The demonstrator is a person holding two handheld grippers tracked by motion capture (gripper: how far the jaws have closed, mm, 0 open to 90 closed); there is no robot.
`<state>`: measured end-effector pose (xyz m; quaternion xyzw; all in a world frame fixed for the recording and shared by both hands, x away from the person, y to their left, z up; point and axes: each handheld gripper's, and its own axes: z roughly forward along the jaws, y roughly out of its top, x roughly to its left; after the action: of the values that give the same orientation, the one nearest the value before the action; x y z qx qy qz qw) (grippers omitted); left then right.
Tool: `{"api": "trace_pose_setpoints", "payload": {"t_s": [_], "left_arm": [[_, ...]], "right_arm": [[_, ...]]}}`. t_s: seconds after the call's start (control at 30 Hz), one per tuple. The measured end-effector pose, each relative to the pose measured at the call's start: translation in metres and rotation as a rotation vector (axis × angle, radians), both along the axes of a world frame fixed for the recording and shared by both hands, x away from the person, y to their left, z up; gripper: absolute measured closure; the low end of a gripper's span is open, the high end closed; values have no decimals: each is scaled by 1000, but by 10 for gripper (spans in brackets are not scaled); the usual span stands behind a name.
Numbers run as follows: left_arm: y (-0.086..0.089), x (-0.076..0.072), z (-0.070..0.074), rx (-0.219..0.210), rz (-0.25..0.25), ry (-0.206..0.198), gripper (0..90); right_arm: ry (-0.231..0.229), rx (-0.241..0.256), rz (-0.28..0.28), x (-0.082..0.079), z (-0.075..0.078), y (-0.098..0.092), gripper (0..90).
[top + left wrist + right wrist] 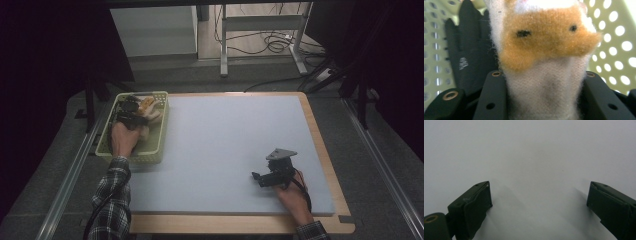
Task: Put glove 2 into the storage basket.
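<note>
Plush toy: the white and orange-brown soft animal [544,62] lies inside the pale green perforated plastic basket [150,156] at the tabletop's left edge.
Your left claw [544,100]: it reaches into that basket, and its two black jaws are clenched on the toy's white body, one at each side.
Black glove: a dark fabric glove [471,57] lies just beside the toy, against the basket's wall.
Your right claw [539,202]: its jaws are spread wide with nothing between them, low over the light grey foam mat [225,145] that covers the wooden tabletop [320,145], well apart from the basket.
</note>
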<state>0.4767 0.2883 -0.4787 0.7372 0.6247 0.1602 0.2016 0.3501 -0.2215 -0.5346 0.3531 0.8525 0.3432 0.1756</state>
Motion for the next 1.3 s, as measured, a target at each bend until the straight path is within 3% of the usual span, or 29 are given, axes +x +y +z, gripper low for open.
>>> {"api": "trace_pose_setpoints", "payload": {"t_s": [0.43,0.53,0.73,0.8,0.9,1.03,1.07,1.1,1.17,1.23,1.3], "left_arm": [[-27,11,-19,5,-91,101,564],[-28,13,-26,-31,-104,130,527],[-19,15,-31,-52,-71,149,298],[-16,13,-31,-59,-68,137,175],[-13,11,-27,-89,-73,113,119],[-10,8,-14,-68,-77,75,72],[-10,8,-14,-68,-77,75,69],[-7,6,-7,-71,-67,43,69],[-5,5,-3,-69,-58,23,75],[-2,3,2,-68,-48,6,129],[-1,1,3,-86,-59,18,240]], "right_arm": [[0,1,0,0,0,0,54],[0,1,0,0,0,0,54],[1,1,0,0,0,0,54],[1,2,-1,0,0,0,54],[1,2,-1,0,0,0,54],[1,1,0,0,0,0,54],[1,1,0,0,0,0,54],[1,1,0,0,0,0,54],[1,1,0,0,0,0,53],[1,1,0,0,0,0,54],[1,1,0,0,0,0,54]]}}
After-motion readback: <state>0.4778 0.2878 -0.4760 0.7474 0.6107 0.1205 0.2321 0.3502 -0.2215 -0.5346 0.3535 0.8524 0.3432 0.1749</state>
